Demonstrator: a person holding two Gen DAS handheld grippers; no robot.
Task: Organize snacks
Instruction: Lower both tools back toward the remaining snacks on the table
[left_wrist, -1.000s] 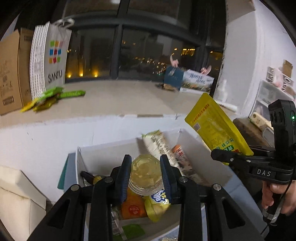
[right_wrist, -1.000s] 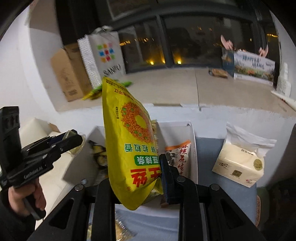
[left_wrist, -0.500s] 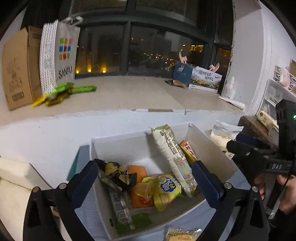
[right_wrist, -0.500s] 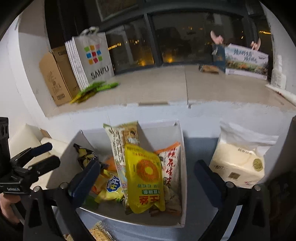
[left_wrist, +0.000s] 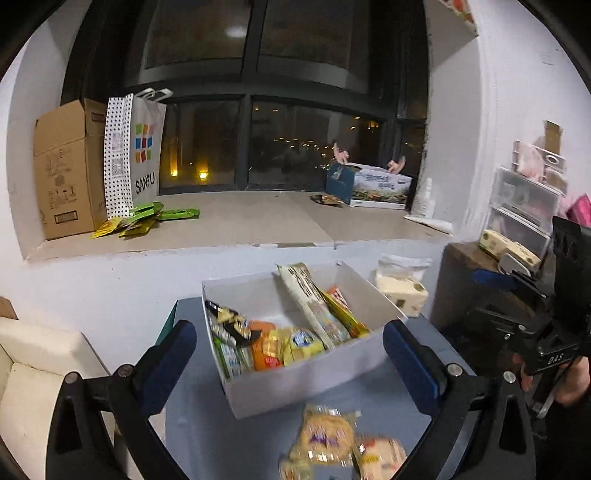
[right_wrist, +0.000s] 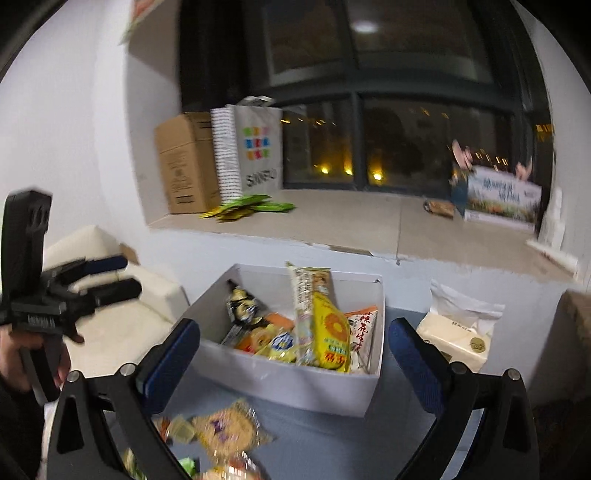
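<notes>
A white open box (left_wrist: 306, 380) (right_wrist: 291, 384) on a grey-blue table holds several snack packets, among them a yellow bag (right_wrist: 330, 341) (left_wrist: 341, 314) and a tall cream packet (left_wrist: 306, 299) (right_wrist: 306, 291). Loose snack packets lie on the table in front of the box (left_wrist: 328, 439) (right_wrist: 225, 432). My left gripper (left_wrist: 288, 358) is open and empty, held back from the box; it also shows in the right wrist view (right_wrist: 107, 277). My right gripper (right_wrist: 295, 354) is open and empty, also back from the box.
A tissue pack (right_wrist: 458, 332) (left_wrist: 400, 290) sits right of the box. A window ledge behind holds a cardboard box (left_wrist: 66, 166), a SANFU paper bag (left_wrist: 140, 155), green packets (left_wrist: 147, 218) and a printed carton (left_wrist: 373, 184). A cream seat (right_wrist: 110, 317) is at left.
A second ago the left gripper was shut on a jelly cup and the right on the yellow bag. Both let go into the box, opened wide and pulled back and up.
</notes>
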